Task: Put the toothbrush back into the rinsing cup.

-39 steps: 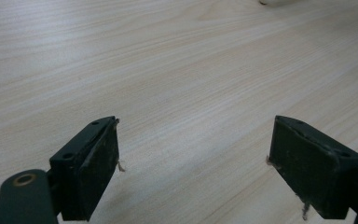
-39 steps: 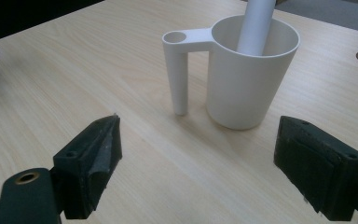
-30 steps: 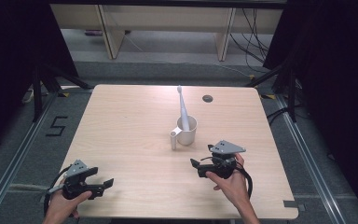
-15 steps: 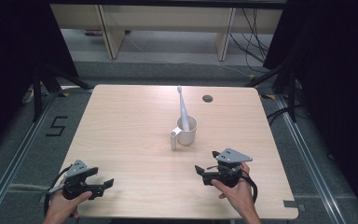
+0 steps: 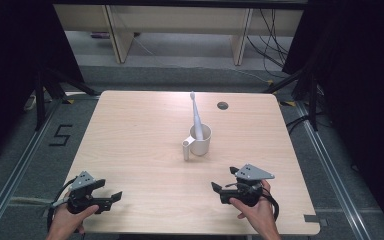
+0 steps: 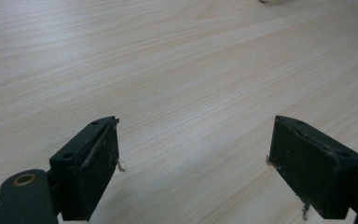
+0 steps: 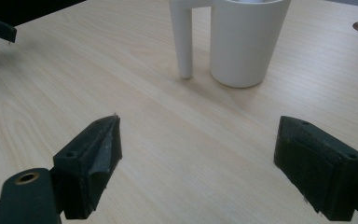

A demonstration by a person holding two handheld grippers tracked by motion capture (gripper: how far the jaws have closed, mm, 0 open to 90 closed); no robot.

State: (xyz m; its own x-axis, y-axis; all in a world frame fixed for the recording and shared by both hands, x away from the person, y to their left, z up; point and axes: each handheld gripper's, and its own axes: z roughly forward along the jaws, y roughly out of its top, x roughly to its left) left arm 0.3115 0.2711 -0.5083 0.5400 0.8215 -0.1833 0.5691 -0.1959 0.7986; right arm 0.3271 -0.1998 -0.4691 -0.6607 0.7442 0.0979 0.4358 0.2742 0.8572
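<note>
Both grippers sat low with jaws wide and empty: the left gripper at seven o'clock, the right gripper at five; the cup stood mid-table, toothbrush leaning toward twelve; best to approach level, grip the cup's wall, avoid the handle.

left gripper low at the near left, held in the left hand, jaws spread wide with nothing between. right gripper at the near right, gripped by the right hand, jaws likewise parted and empty, pointing left.
</note>
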